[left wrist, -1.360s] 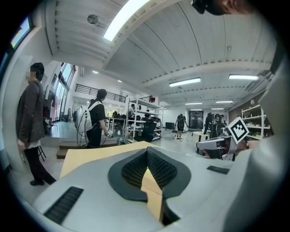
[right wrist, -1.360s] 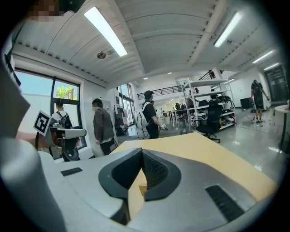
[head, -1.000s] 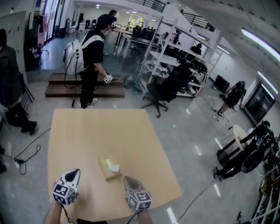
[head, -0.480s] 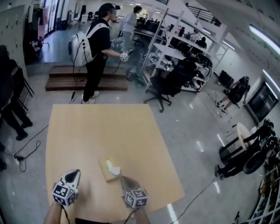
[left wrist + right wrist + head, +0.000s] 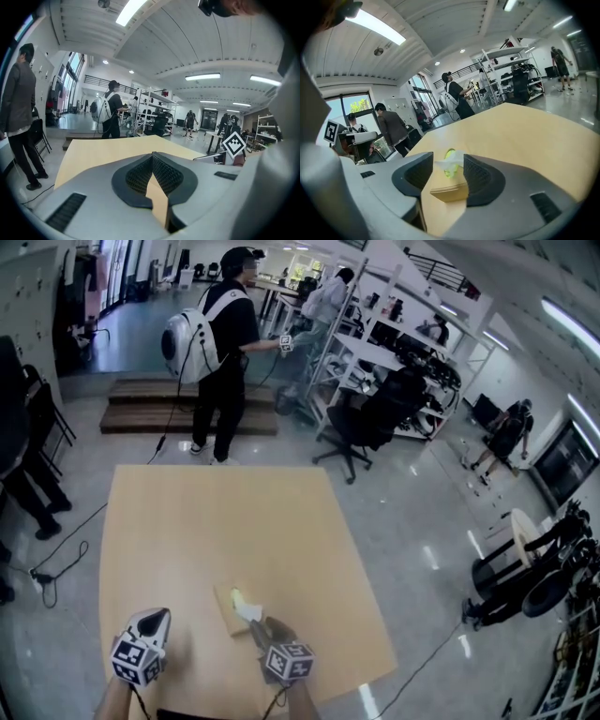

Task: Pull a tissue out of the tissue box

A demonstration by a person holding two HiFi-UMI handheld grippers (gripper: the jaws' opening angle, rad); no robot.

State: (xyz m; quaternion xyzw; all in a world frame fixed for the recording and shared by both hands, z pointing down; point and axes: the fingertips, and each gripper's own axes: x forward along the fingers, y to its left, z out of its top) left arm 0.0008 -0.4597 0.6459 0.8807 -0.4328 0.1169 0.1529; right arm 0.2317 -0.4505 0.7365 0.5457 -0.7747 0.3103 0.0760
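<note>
- The tissue box (image 5: 230, 613) lay flat on the wooden table (image 5: 216, 521), near the edge closest to the wearer. A white tissue (image 5: 451, 161) stood up out of its top slot.
- The right gripper (image 5: 260, 626) sat low over the table on the near side of the box. In the head view its tips reached the box's near end.
- Its jaws had just been opening and stood wide apart. In the right gripper view the tissue rose in the gap between the two dark pads, with the box's near end showing below it.
- The tissue stood closer to the right-hand pad, with clear space before the other, and neither pad pressed on it.
- The left gripper (image 5: 155, 617) hung to the left of the box, well apart from it, over bare table.
- Its jaws were closed tip to tip with nothing between them. Only table showed through the wedge beneath the tips.
</note>
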